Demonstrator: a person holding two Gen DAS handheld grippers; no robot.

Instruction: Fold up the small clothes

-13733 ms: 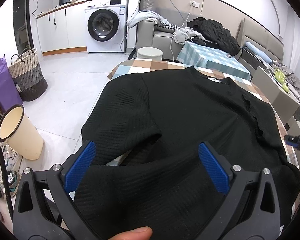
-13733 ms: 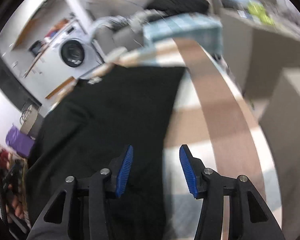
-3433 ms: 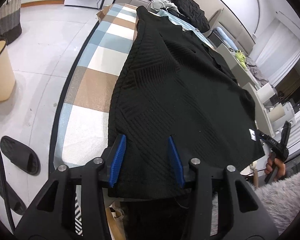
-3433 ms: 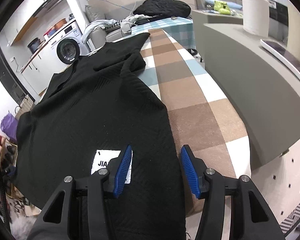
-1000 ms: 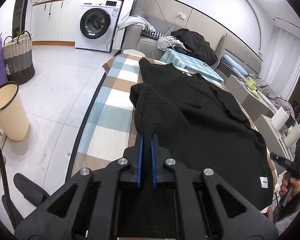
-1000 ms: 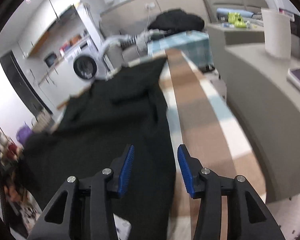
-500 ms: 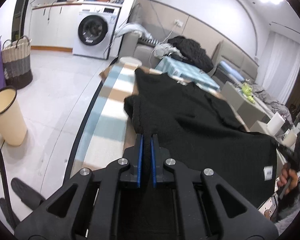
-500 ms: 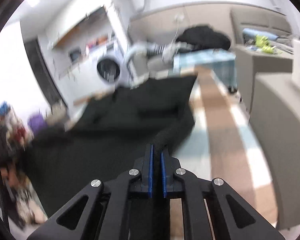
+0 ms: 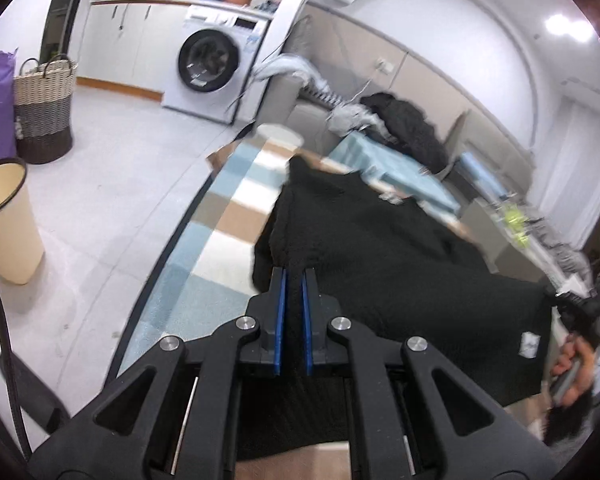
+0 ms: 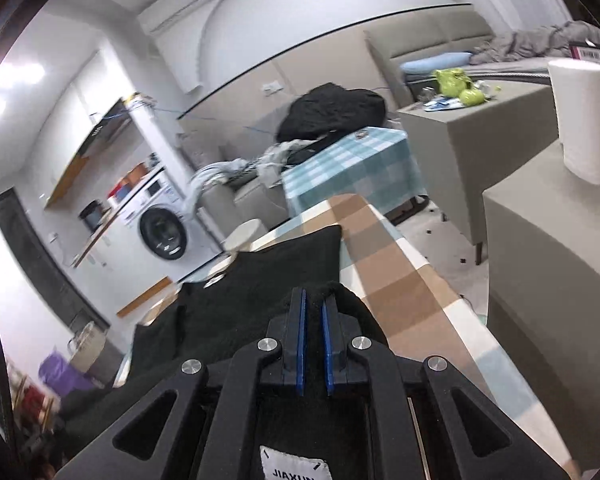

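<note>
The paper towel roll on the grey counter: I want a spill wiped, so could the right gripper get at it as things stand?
Probably not yet. The right gripper has its jaws clamped on the black garment, so the paper towel roll must wait until it lets go.

Left gripper [image 9: 294,276]: 2 fingers closed, clamping black shirt [image 9: 380,248]. Right gripper [image 10: 312,298]: 2 fingers closed, clamping the same shirt.
</note>
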